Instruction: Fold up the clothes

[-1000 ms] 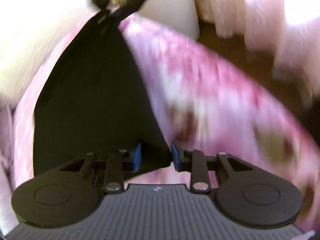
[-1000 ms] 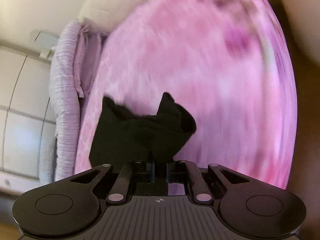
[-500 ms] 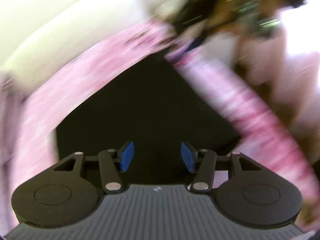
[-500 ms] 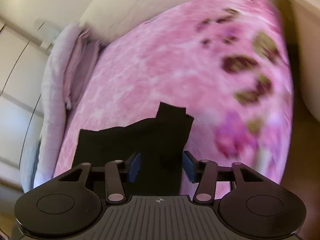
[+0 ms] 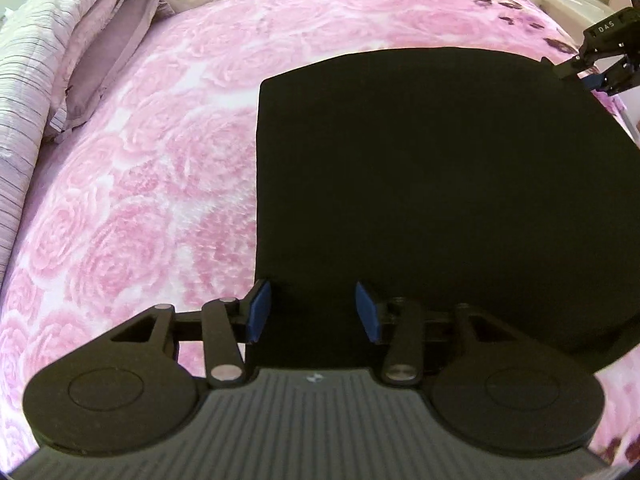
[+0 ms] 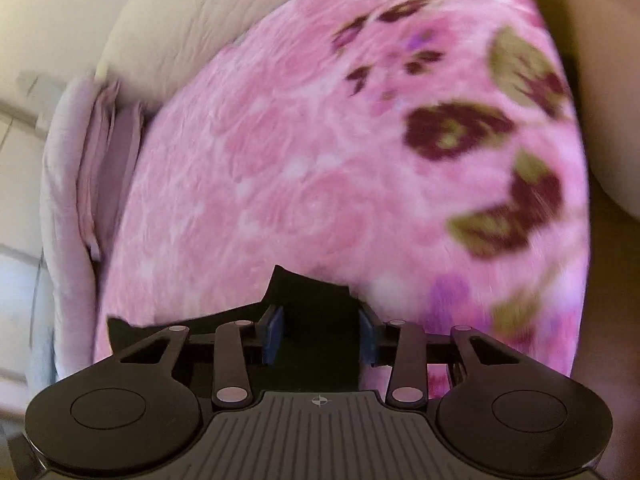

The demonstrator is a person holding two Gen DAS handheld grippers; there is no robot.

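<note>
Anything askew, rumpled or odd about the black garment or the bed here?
Nothing stands out. The black garment lies flat with clean edges on the pink floral blanket; a small flap pokes up at one end in the right wrist view.

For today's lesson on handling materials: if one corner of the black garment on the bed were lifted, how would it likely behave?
The black garment lies flat against the pink bedspread, so it is probably thin and floppy and would drape from a lifted corner. It likely weighs little for its spread. On that plush cover it may drag rather than slide freely.
</note>
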